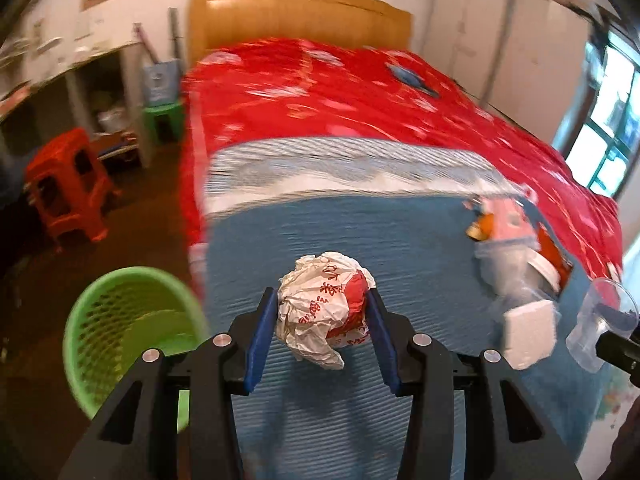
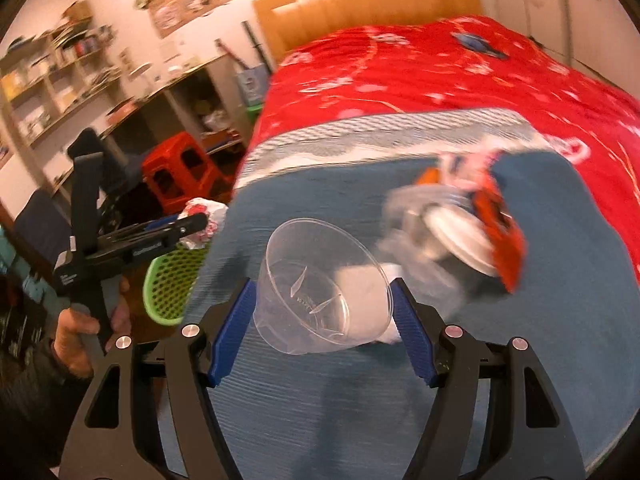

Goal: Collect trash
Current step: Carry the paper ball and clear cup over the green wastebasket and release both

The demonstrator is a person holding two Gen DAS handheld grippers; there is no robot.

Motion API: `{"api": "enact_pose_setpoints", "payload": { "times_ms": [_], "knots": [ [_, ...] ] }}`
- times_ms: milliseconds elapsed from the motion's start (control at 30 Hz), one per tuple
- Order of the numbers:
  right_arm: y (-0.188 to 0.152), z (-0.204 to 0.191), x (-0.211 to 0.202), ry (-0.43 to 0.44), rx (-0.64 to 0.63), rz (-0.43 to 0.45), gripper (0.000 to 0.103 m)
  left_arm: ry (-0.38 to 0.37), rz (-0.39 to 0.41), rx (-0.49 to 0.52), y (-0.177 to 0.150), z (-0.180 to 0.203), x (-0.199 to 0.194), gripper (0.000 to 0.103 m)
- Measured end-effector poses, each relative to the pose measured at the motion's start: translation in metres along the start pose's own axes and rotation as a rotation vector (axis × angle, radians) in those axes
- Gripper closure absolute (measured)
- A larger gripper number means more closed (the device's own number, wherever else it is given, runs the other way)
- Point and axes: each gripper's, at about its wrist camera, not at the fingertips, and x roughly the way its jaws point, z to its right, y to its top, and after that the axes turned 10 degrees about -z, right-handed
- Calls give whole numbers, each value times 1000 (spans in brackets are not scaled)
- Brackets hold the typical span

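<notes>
Two handheld grippers work above a blue mat [image 1: 400,232] spread over the foot of a bed with a red floral cover [image 1: 340,92]. The left gripper [image 1: 323,312] has its blue pads pressed against both sides of one crumpled ball of white-and-red printed paper [image 1: 326,308], held in the air over the mat near its left edge; the ball is roughly round, with no clear long axis. The right gripper [image 2: 322,316] pinches one clear plastic cup [image 2: 320,288] between its pads, lifted off the mat; the cup lies tilted on its side, long axis running from lower left to upper right in the right wrist view, its wide mouth turned up and away toward the headboard [image 2: 368,4].

One green mesh basket [image 1: 120,328] stands on the dark floor just off the mat's left edge, mouth up, below and left of the paper ball. One white foam block [image 1: 530,332] lies on the mat toward its right edge, beside a blurred heap of leftover rubbish [image 1: 516,248] near the far right corner: clear plastic, a white lid, orange and pink wrappers, too smeared to count.

One red plastic stool [image 1: 66,188] and one green stool [image 1: 164,120] stand on the floor to the left of the bed. A person's hand [image 2: 78,340] grips the left tool's handle.
</notes>
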Motion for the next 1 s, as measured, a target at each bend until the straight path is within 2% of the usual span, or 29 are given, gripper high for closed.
{"api": "enact_pose_setpoints", "payload": {
  "times_ms": [167, 367, 500, 633, 667, 733, 1000],
  "knots": [
    [18, -39, 24, 52, -72, -26, 35, 127, -12, -70, -14, -58, -9, 58],
    [34, -86, 52, 92, -150, -56, 35, 192, -93, -177, -29, -119, 17, 57],
    [41, -113, 67, 101, -199, -72, 35, 212, -145, -232, -36, -149, 37, 52],
    [44, -129, 81, 112, -229, -93, 35, 208, -149, -282, -45, -169, 41, 42],
    [46, -135, 87, 116, -238, -101, 35, 205, -149, -293, -48, -172, 39, 37],
    [48, -143, 96, 125, -248, -115, 35, 216, -140, -311, -55, -177, 34, 33],
    [54, -187, 143, 150, -327, -185, 35, 225, -64, -427, -82, -210, -10, 31]
  ]
}}
